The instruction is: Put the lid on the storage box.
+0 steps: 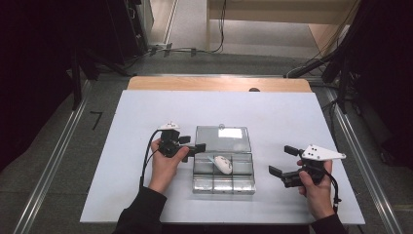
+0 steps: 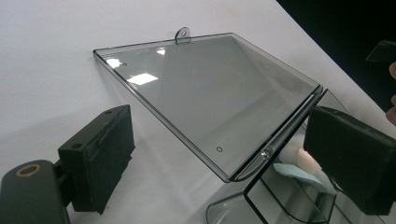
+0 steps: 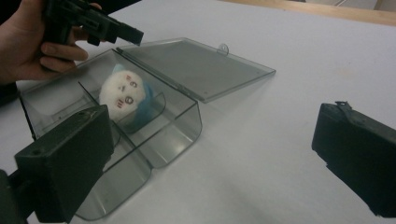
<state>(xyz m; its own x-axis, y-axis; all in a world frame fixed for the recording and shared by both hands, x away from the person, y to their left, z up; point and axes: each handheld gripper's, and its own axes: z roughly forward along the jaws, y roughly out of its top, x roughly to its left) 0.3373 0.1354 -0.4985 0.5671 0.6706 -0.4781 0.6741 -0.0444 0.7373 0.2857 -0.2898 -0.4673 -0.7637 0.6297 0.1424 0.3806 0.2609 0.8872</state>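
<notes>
A clear plastic compartment box (image 1: 224,184) stands at the middle of the white table, its lid (image 1: 223,139) swung open and lying flat behind it. A white plush toy (image 1: 223,164) with a blue part lies in one middle compartment; it is also visible in the right gripper view (image 3: 126,91). My left gripper (image 1: 193,144) is at the box's left rear corner, open, with the hinge corner of the lid (image 2: 210,93) between its jaws and the pads apart from it. My right gripper (image 1: 283,160) hovers to the right of the box, open and holding nothing (image 3: 215,144).
The white table top (image 1: 146,112) has bare room on all sides of the box. A wooden edge (image 1: 219,84) runs along its far side. Metal rails (image 1: 53,165) flank the table, and cables (image 1: 185,49) lie on the floor beyond.
</notes>
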